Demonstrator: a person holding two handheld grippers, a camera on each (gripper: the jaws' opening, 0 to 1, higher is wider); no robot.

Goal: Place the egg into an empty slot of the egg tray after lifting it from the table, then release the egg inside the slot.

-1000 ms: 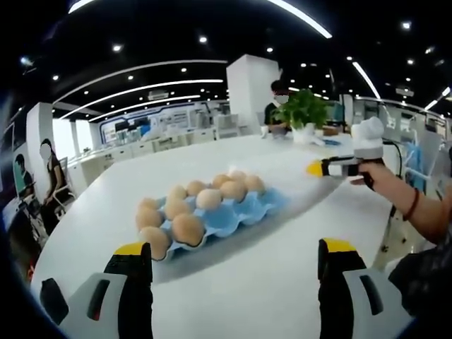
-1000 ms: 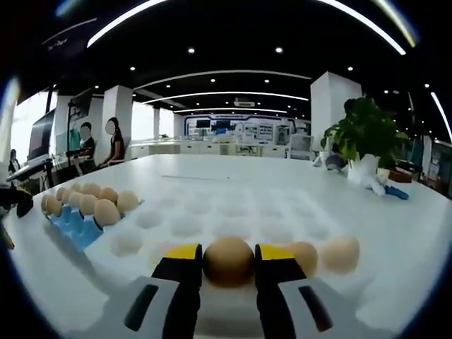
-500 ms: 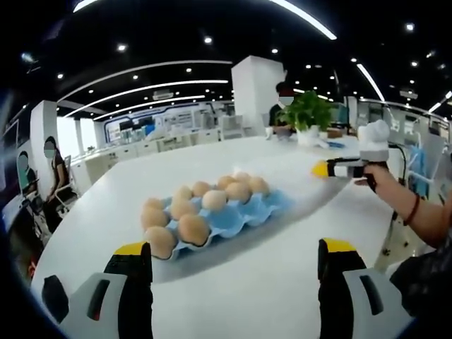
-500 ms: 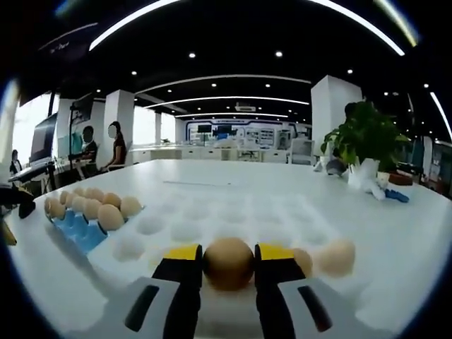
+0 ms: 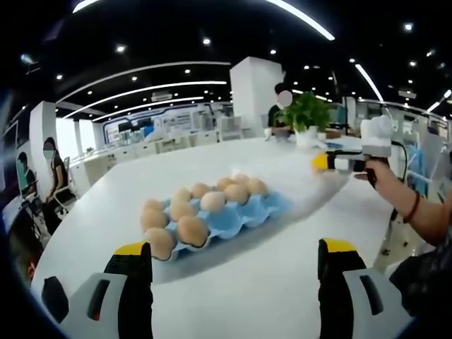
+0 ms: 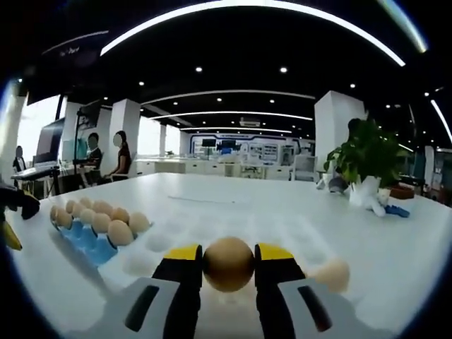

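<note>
A brown egg [image 6: 228, 265] is clamped between the yellow-tipped jaws of my right gripper [image 6: 228, 252], raised off the white table [image 6: 282, 212]. Another egg [image 6: 332, 274] lies on the table just right of the jaws. The blue egg tray [image 6: 90, 239] sits to the left, holding several eggs. In the left gripper view the tray [image 5: 247, 215] stands mid-table with bare slots along its near right side. My left gripper [image 5: 233, 263] hangs open in front of it with nothing between the jaws. A hand holds the right gripper [image 5: 337, 162] at the far right.
A potted plant [image 6: 364, 159] and small blue items [image 6: 395, 192] stand at the table's far right. The plant [image 5: 307, 113] also stands behind the right gripper. People sit at desks beyond the table's left side [image 6: 106, 152]. The left gripper's dark body [image 6: 14, 205] pokes in at the left edge.
My right gripper has risen with the egg held; the table eggs now sit lower in its view and one has gone behind the jaw. The left gripper has barely moved.
</note>
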